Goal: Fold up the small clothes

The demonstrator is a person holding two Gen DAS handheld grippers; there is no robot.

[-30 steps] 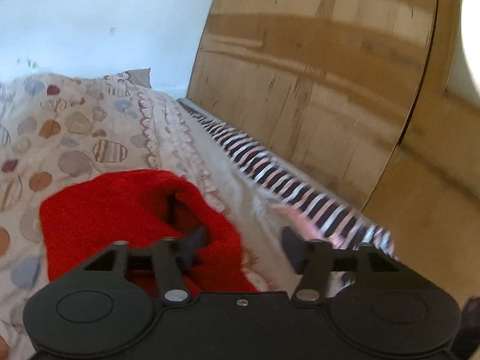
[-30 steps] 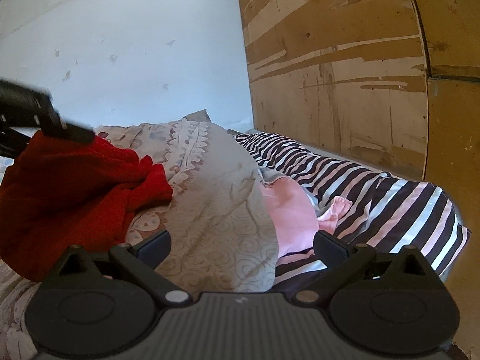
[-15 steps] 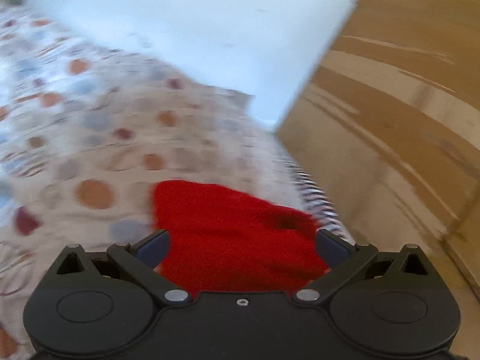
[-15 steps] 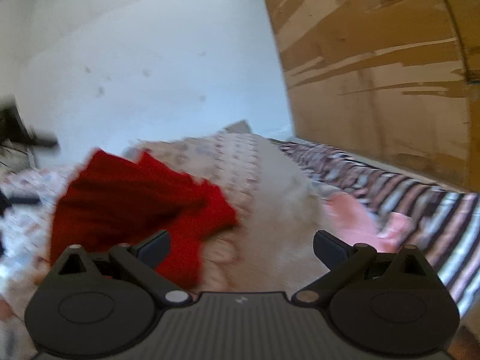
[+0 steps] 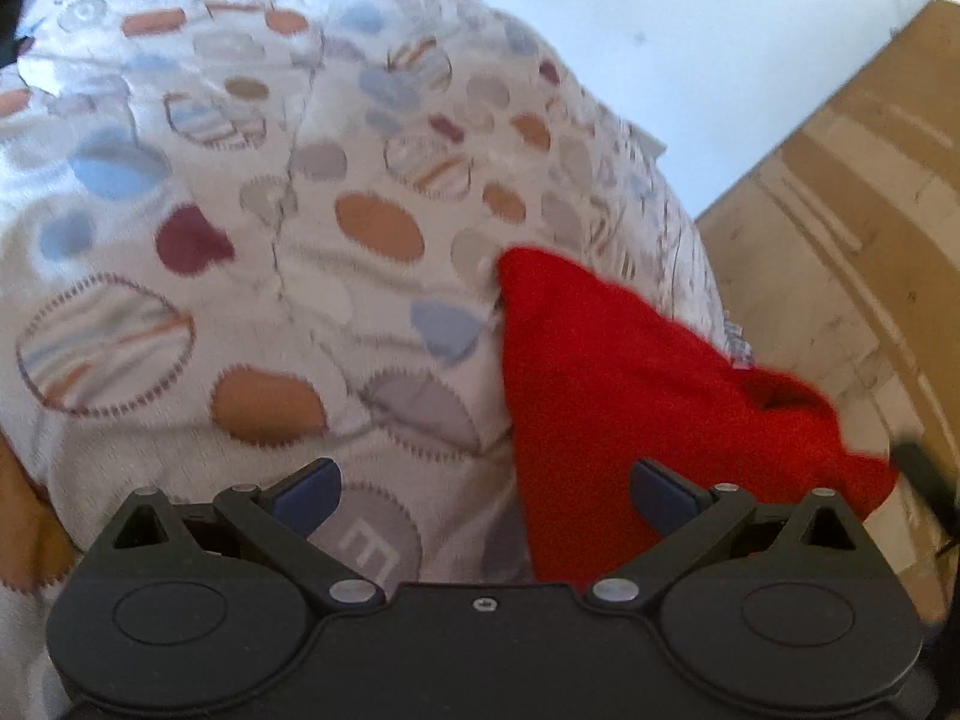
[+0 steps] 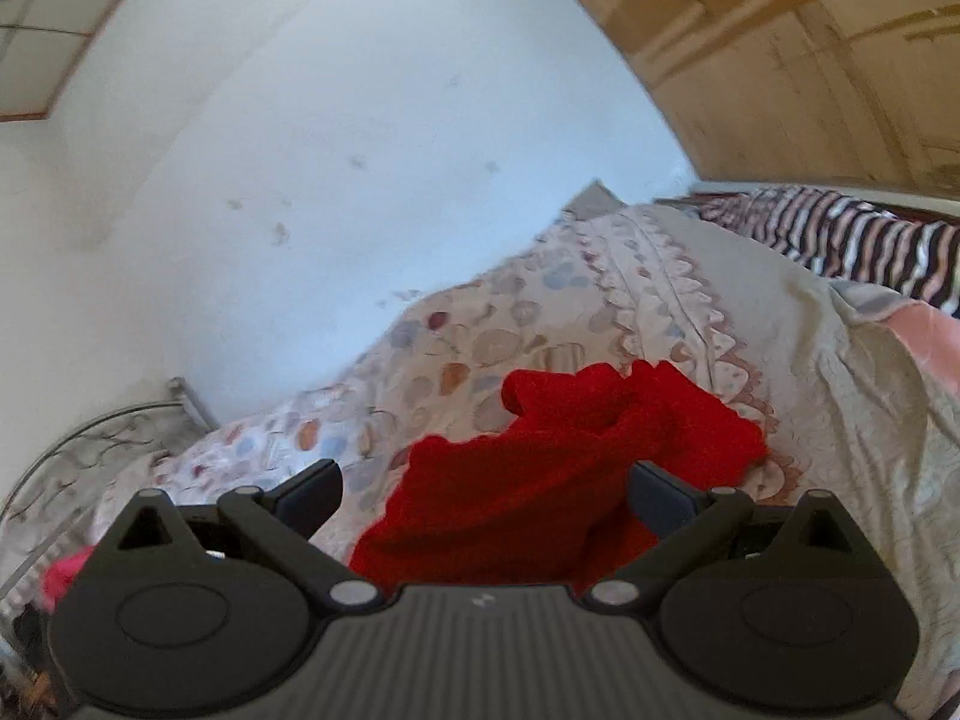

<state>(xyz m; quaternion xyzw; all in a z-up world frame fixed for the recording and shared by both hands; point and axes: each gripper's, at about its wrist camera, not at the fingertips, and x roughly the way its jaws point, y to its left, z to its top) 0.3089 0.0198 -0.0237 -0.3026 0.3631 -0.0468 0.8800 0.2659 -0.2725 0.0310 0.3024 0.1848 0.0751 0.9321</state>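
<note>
Both tongs wide open now, nothing held. Left tongs (image 5: 483, 489): jaws spread fully, red garment (image 5: 630, 390) lying ahead and to the right of them on the bedspread (image 5: 252, 228), right fingertip in front of the cloth but not pinching it. A sec ago this pair was clamped on a fold of that red cloth, w/ the piece lifted; half a sec ago jaws were already apart. So the garment has been let go and dropped onto the bed.

Right tongs (image 6: 483, 492): also spread wide, empty. Red garment (image 6: 570, 468) sits directly ahead between the two fingertips, bunched, w/ a lumpy raised edge at the far end; whether the tips touch it I can't tell. Earlier it was off to the left of this pair, hanging from the other tongs; now it's centred in front.

Beyond, right of the right tongs: striped sheet (image 6: 840, 234) and a bit of pink cloth (image 6: 930, 336), well apart from the red piece. Wall (image 6: 360, 120) behind.

Meaning for the task, as I read it: garment is laid down but crumpled, not flat, no neat fold visible yet. Prob. next step needs edges or corners found and spread out before folding. Risk: grabbing a bunched layer plus bedspread together.
</note>
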